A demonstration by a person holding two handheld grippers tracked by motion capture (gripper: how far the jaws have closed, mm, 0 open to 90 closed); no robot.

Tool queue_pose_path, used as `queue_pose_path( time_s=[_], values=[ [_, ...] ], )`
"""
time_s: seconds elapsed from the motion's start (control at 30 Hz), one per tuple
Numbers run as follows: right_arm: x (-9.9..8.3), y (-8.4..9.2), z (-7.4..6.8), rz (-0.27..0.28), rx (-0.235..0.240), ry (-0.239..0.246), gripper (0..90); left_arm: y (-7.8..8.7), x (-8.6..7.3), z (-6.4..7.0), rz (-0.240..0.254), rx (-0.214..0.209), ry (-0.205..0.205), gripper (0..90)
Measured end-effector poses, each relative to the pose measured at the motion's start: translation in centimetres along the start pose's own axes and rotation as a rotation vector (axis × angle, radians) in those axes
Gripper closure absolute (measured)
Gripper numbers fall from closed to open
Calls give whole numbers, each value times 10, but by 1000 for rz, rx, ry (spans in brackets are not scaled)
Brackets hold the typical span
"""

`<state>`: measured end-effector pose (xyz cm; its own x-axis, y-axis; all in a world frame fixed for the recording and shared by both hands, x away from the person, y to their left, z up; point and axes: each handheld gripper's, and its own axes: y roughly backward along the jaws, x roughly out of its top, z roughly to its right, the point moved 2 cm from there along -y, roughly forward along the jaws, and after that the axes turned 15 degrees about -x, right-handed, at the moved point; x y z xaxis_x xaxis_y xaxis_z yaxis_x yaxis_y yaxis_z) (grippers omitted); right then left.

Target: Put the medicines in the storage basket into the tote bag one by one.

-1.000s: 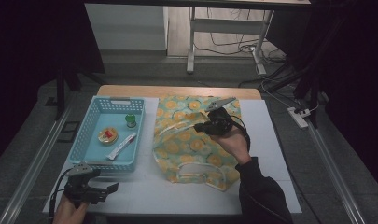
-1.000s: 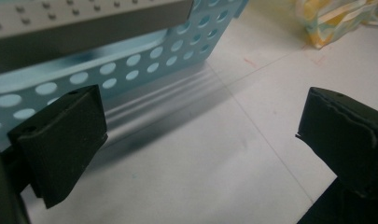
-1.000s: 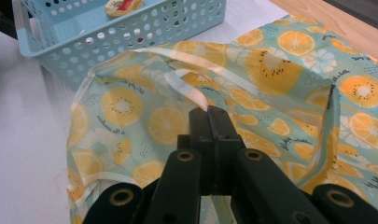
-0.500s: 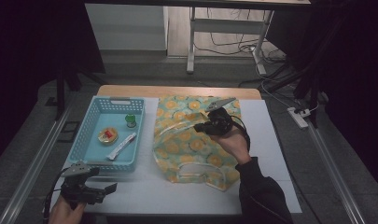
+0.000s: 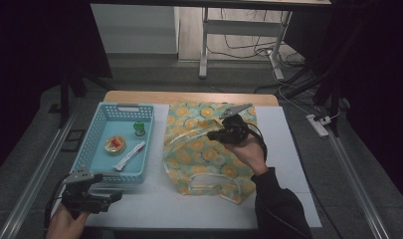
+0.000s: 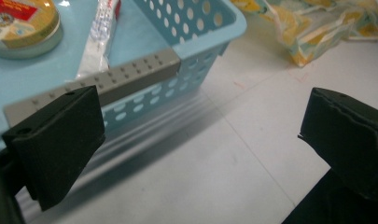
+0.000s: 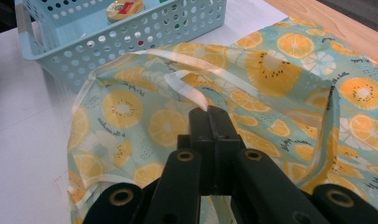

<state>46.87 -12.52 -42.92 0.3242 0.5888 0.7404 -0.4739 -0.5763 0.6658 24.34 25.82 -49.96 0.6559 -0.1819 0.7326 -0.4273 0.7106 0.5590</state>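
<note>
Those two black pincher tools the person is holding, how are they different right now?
The left gripper has its jaws wide apart with nothing between them; the right gripper has its jaws closed on the bag handle. The left gripper sits low at the table's near edge, beside the blue basket; the right gripper is raised over the fruit-print bag. Both are black, two-jawed, hand-held, and carry a grey plate on top.

Bare table [image 5: 154, 201] lies before the left claw [image 6: 200, 135]; basket [image 5: 100, 172] walls its far side.
</note>
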Motion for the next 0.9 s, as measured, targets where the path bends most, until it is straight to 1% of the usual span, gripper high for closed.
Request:
queue_pose_path(
  time_s=[0.1,0.13,0.17,0.2,0.23,0.3,0.4,0.43,0.63,0.67,0.9],
  values=[
    [0,0,0,-1,0,-1,900,0,6,-2,0,-5,-11,0],
    [0,0,0,0,0,-2,900,1,8,-4,5,-4,-17,0],
    [0,0,0,1,0,-2,900,2,10,-4,9,-17,-15,0],
    [0,0,0,2,0,-1,900,2,12,-5,27,-21,-16,0],
    [0,1,0,2,-1,-1,900,3,14,-7,27,-15,-18,0],
    [0,1,0,3,-1,0,900,3,16,-9,14,-1,-19,0],
    [0,1,0,6,0,2,900,1,19,-12,16,-18,-5,0],
    [0,1,0,7,0,2,900,1,20,-13,13,-17,-3,0],
    [0,1,0,6,1,4,900,-2,26,-18,-10,-1,4,2],
    [0,1,0,5,1,4,900,-2,28,-19,-13,5,0,3],
    [1,1,-1,8,-2,7,900,-7,39,-28,-29,12,10,10]
  ],
)
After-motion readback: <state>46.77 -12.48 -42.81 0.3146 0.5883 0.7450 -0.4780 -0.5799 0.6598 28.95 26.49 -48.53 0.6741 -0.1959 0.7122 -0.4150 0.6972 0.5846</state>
